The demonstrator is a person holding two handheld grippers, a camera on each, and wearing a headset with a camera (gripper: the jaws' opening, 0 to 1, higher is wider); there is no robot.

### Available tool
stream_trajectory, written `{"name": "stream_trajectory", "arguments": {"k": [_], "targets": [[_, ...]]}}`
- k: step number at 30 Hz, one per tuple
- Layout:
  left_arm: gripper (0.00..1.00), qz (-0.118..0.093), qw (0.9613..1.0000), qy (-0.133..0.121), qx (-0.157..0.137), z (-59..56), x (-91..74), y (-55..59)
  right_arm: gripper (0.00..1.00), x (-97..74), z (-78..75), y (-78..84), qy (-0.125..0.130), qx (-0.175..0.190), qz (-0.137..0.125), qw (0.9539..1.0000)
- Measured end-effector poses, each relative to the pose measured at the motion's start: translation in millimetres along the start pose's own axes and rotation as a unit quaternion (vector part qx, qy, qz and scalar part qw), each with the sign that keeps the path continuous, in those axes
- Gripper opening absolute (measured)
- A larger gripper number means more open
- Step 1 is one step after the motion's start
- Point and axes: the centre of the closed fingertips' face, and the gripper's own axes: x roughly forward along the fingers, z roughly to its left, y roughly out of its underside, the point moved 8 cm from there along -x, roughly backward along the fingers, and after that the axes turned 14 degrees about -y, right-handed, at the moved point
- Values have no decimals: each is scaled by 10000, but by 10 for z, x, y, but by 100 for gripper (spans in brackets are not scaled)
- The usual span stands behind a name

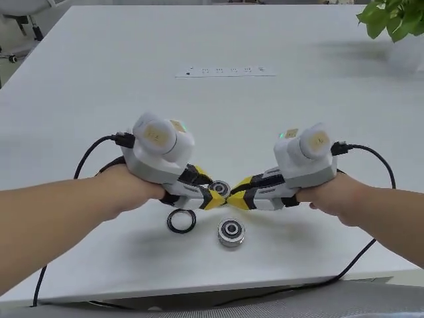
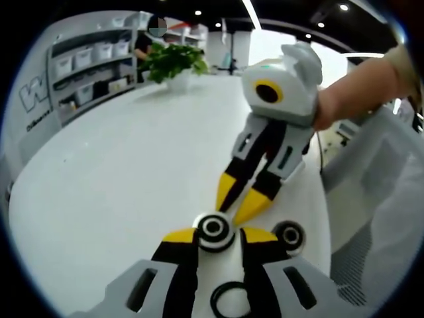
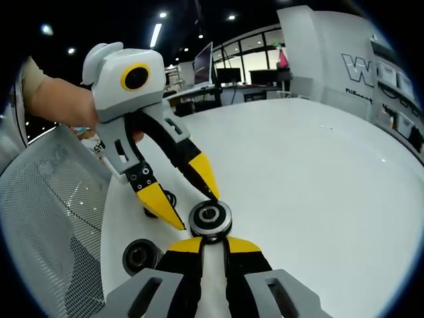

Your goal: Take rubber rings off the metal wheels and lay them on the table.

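Held up just over the smooth white table (image 1: 99, 99): one small, round metal wheel (image 2: 213, 230), shiny grey, with a dark hole in the middle. Squeezed tight between the yellow tips of the left gripper (image 1: 211, 192), one tip on each side. Nose to nose with it, the right gripper (image 1: 232, 193), tips close together with only a thin gap, right at the rim of the wheel. Cannot tell whether pinching anything there.

Flat on the table below: a thin, black rubber ring (image 1: 181, 220), a plain round loop, off any wheel. Just beside it, not touching, a second wheel (image 1: 231, 232), thick and silver, lying flat with a dark middle.

Both grippers hard and white, with black jaws and pointed yellow ends. Left hand (image 1: 136, 189) wrapped around one body, right hand (image 1: 328, 194) around the other, bare forearms stretched in from both sides, low near the front edge, pointed at each other. Black cables (image 1: 368, 151) looping off the backs. Far back, a flat white power strip (image 1: 225, 70) and some green leaves (image 1: 394, 16).
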Motion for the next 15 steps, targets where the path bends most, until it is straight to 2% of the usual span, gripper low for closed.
{"name": "stream_trajectory", "arguments": {"k": [4,9,15], "targets": [[22,-16,10000,-12,69,-26,6,-13,8,4,-15,2,2,-9,-4,10000],[20,-15,9999,-67,-123,-38,2,-20,8,4,-28,7,-2,1,-8,10000],[14,-9,9996,-223,-184,-32,-10,-12,8,8,-33,16,34,55,-52,10000]]}}
